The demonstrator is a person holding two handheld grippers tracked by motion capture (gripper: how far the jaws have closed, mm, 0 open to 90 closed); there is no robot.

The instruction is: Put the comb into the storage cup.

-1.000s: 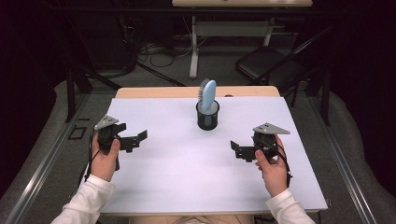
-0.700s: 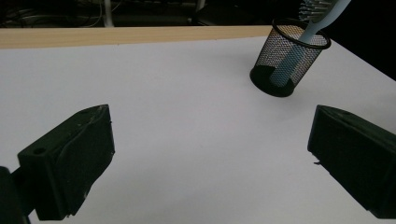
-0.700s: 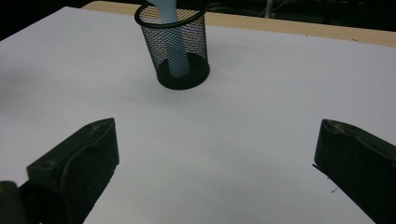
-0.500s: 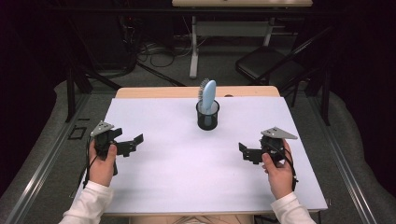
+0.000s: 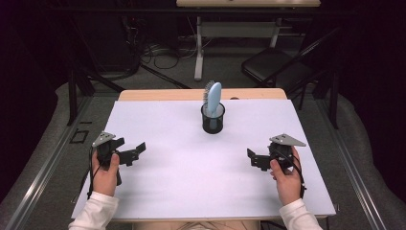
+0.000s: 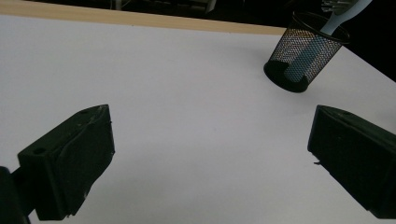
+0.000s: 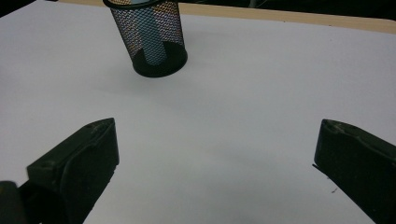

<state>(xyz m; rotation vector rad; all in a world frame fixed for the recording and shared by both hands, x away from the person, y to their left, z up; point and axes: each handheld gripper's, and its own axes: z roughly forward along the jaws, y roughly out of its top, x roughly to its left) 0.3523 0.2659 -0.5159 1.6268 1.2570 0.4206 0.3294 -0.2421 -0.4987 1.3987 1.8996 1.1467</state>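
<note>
A black mesh cup (image 5: 213,119) stands upright at the table's back centre, with a light blue hairbrush (image 5: 212,97) standing in it, bristle head up. In the left gripper view the mesh cup (image 6: 304,51) is at upper right; in the right gripper view the mesh cup (image 7: 150,37) is at upper left. My left gripper (image 5: 135,152) rests low over the white table near its left edge, open, nothing between its jaws. My right gripper (image 5: 253,159) is near the right side, open and empty too. Both point inward.
The white table top (image 5: 191,163) has a wooden strip (image 5: 143,95) along its far edge. Beyond it are a folding chair (image 5: 273,72), a desk leg (image 5: 198,48) and cables on the floor.
Both hands have drawn back toward the near edge and outward, away from the cup. The jaws stay open.
</note>
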